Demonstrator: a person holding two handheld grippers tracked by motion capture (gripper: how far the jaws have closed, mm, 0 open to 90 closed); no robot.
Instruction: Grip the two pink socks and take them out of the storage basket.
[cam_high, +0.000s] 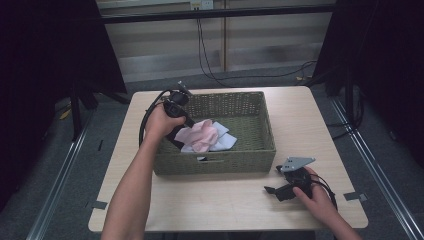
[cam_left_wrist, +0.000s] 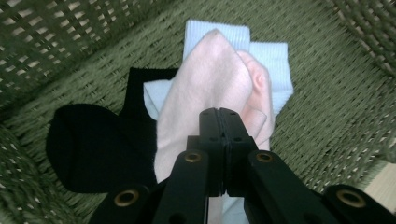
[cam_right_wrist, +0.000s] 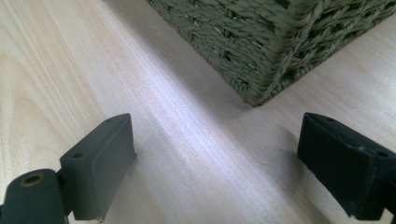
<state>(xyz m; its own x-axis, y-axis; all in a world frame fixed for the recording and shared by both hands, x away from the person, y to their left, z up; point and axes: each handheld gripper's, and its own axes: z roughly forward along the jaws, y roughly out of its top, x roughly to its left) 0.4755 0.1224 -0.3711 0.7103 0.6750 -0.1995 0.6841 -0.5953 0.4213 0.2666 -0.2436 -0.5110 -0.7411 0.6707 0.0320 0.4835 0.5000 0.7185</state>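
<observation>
Left gripper (cam_left_wrist: 219, 114), clamped on pink sock (cam_left_wrist: 210, 88) at frame centre, needed a straight lift clear of basket (cam_high: 267, 135); right gripper (cam_right_wrist: 215, 163) gaped wide.

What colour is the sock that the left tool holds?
Pale pink sock; the left gripper view shows it best.

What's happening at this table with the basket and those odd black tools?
A person holds a two-jaw gripper in each hand. The left gripper, reaching into the green woven basket, is shut on a pink sock that lies over a light blue sock, with a black sock beside them. The right gripper rests open on the wooden table, near the basket's corner.
</observation>
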